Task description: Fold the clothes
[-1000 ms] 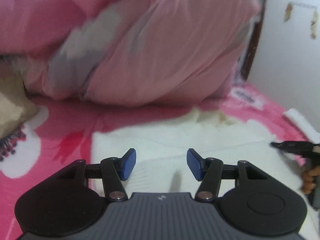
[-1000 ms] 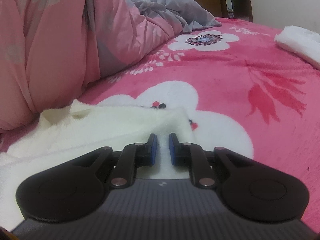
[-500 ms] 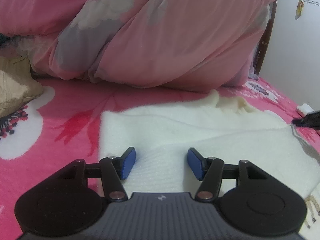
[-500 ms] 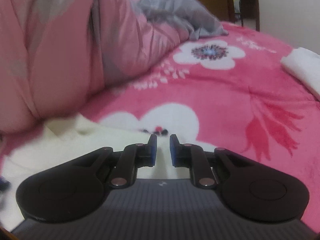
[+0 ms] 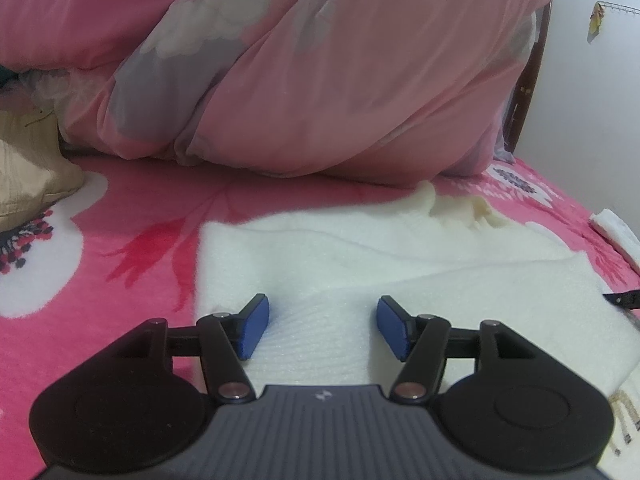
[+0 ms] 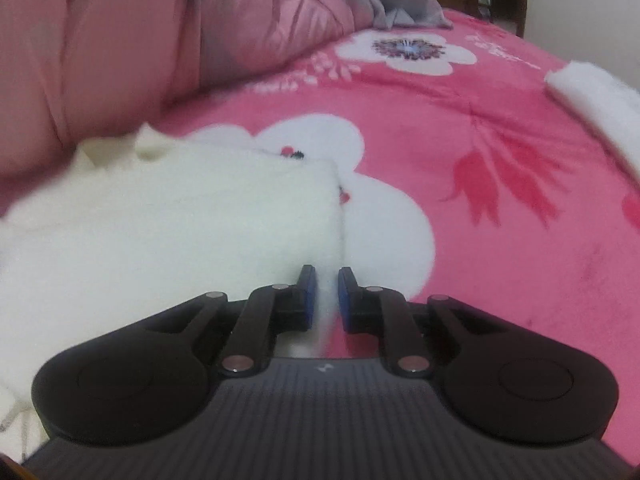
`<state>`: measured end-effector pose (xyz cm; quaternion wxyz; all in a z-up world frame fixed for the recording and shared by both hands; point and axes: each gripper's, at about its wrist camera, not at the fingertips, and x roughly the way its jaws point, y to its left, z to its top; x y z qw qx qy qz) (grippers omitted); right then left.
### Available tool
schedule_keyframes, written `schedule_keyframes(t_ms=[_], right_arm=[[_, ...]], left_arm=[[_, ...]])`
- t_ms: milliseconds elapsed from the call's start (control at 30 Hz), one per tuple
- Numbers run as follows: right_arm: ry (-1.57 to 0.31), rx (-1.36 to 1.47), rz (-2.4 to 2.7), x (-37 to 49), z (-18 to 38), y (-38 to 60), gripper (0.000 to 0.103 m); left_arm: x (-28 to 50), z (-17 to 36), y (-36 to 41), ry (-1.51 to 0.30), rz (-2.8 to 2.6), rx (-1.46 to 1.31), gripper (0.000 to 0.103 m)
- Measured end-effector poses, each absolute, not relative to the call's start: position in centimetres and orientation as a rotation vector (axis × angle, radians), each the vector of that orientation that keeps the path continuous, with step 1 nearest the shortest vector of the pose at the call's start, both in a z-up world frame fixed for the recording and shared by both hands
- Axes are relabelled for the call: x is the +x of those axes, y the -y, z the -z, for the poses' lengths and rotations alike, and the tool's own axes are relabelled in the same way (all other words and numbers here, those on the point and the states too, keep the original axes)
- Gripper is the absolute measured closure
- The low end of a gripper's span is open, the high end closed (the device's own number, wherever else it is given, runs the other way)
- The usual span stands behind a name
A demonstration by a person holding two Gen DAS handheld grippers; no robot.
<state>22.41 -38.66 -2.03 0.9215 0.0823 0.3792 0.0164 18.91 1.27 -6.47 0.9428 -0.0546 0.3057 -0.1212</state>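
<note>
A cream knit sweater lies flat on the bed, one layer folded over another, its collar toward a heaped pink duvet. The left gripper hangs over the near part of the sweater, blue pads wide apart, grasping nothing. The right gripper has its pads nearly together on the sweater's right edge; whether it pinches the knit I cannot tell. The blanket beneath is pink with white flowers. A white folded cloth lies well apart at right, before a white wall.
</note>
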Motion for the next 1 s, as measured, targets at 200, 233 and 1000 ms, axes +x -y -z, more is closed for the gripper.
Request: schedule_keyframes(t_ms=[200,233,1000], right_arm=[[-0.742,0.118,-0.126,17.8,-1.1,37.1,0.092],[-0.767,0.083,-0.142,17.4,-0.2,36.6,0.092],[-0.746,-0.029,-0.113,9.4,0.6,36.5,0.091]], left_arm=[[18.9,6.5,-1.3,-0.623,0.248,-0.109,0.041],[18.9,6.5,-1.3,-0.623,0.248,-0.108,0.041],[18.2,5.1,-2.0,-0.627,0.254,-0.119,0.039]])
